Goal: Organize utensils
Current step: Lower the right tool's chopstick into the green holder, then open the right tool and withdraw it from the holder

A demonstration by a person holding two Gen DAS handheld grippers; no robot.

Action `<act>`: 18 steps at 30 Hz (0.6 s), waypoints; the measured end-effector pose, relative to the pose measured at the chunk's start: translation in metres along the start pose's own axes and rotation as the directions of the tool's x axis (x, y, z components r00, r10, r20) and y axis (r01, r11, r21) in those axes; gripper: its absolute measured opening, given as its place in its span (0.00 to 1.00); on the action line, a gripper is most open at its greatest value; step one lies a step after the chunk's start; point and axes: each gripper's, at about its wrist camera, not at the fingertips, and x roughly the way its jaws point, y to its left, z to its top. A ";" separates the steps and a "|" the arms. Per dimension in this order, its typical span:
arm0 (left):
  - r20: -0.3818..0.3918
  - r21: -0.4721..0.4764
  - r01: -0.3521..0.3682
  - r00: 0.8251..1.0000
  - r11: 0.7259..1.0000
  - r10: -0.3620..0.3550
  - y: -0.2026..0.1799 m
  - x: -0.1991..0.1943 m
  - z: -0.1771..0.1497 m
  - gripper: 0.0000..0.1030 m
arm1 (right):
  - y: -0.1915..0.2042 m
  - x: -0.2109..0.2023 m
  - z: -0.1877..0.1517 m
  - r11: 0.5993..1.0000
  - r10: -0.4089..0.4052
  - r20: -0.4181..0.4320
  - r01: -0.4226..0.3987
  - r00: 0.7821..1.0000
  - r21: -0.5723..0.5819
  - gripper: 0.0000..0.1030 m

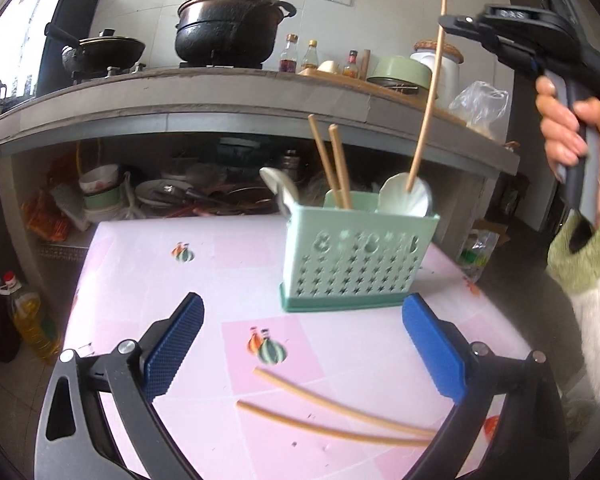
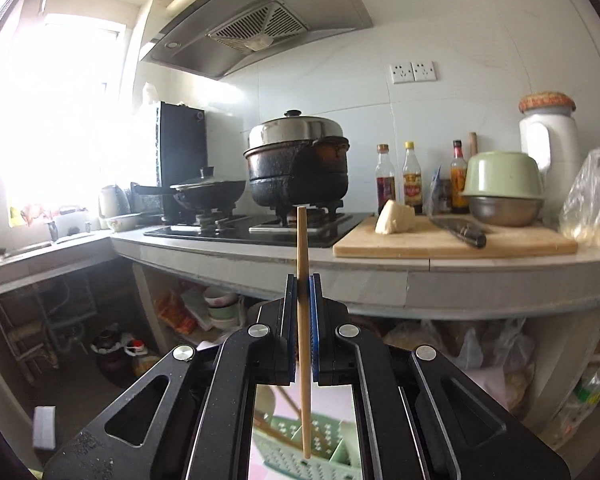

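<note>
The right gripper (image 2: 302, 280) is clamping one chopstick (image 1: 426, 108) above the mint utensil caddy (image 1: 356, 260), at twelve o'clock on the pink table (image 1: 148, 280), while the left gripper (image 1: 300, 344) is gaping wide over two loose chopsticks (image 1: 332, 408) lying at six o'clock.

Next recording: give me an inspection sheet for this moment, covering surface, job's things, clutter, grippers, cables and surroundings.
Surface: pink patterned tabletop.
Job's things: pale green perforated plastic utensil caddy holding two wooden chopsticks and white spoons; two loose wooden chopsticks lying on the table.
Clutter: nothing seen on the table.
Grippers: left gripper open, empty, above the loose pair; right gripper shut on a single wooden chopstick, held upright over the caddy.
Cables: nothing seen.
Surroundings: kitchen counter with a black stockpot and wooden cutting board.
</note>
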 end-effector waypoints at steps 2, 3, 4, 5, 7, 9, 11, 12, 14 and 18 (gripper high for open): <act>-0.012 -0.014 -0.011 1.000 1.000 0.011 0.005 -0.002 -0.007 0.94 | 0.001 0.012 -0.002 1.000 -0.011 -0.016 0.011 1.000 -0.012 0.04; -0.017 -0.022 -0.014 1.000 1.000 0.014 0.008 -0.002 -0.010 0.94 | 0.001 0.020 -0.006 0.999 -0.028 -0.028 0.027 0.999 -0.024 0.04; -0.025 -0.029 -0.017 1.000 0.999 0.016 0.011 -0.002 -0.013 0.94 | 0.001 0.028 -0.009 0.999 -0.038 -0.044 0.037 0.998 -0.033 0.04; -0.032 -0.035 -0.019 0.999 0.999 0.018 0.013 -0.003 -0.016 0.94 | 0.000 0.037 -0.014 0.998 -0.043 -0.065 0.041 0.997 -0.037 0.04; -0.045 -0.040 -0.022 0.999 0.999 0.020 0.015 -0.002 -0.019 0.94 | 0.001 0.053 -0.027 0.997 -0.061 -0.105 0.055 0.993 -0.058 0.04; -0.058 -0.039 -0.025 0.998 0.999 0.023 0.017 -0.002 -0.023 0.94 | 0.002 0.067 -0.042 0.994 -0.082 -0.150 0.069 0.985 -0.090 0.04; -0.064 -0.030 -0.027 0.998 0.999 0.025 0.016 -0.002 -0.026 0.94 | 0.003 0.077 -0.056 0.991 -0.098 -0.195 0.077 0.976 -0.112 0.04; -0.066 -0.026 -0.029 0.997 0.999 0.027 0.015 -0.002 -0.027 0.94 | 0.003 0.082 -0.064 0.990 -0.102 -0.222 0.077 0.970 -0.120 0.04; -0.072 -0.021 -0.027 0.997 0.999 0.025 0.013 -0.001 -0.029 0.94 | 0.001 0.089 -0.077 0.990 -0.105 -0.279 0.074 0.955 -0.117 0.04; -0.076 -0.006 -0.026 0.997 1.000 0.026 0.010 -0.001 -0.032 0.94 | -0.002 0.095 -0.092 0.990 -0.118 -0.354 0.081 0.928 -0.117 0.04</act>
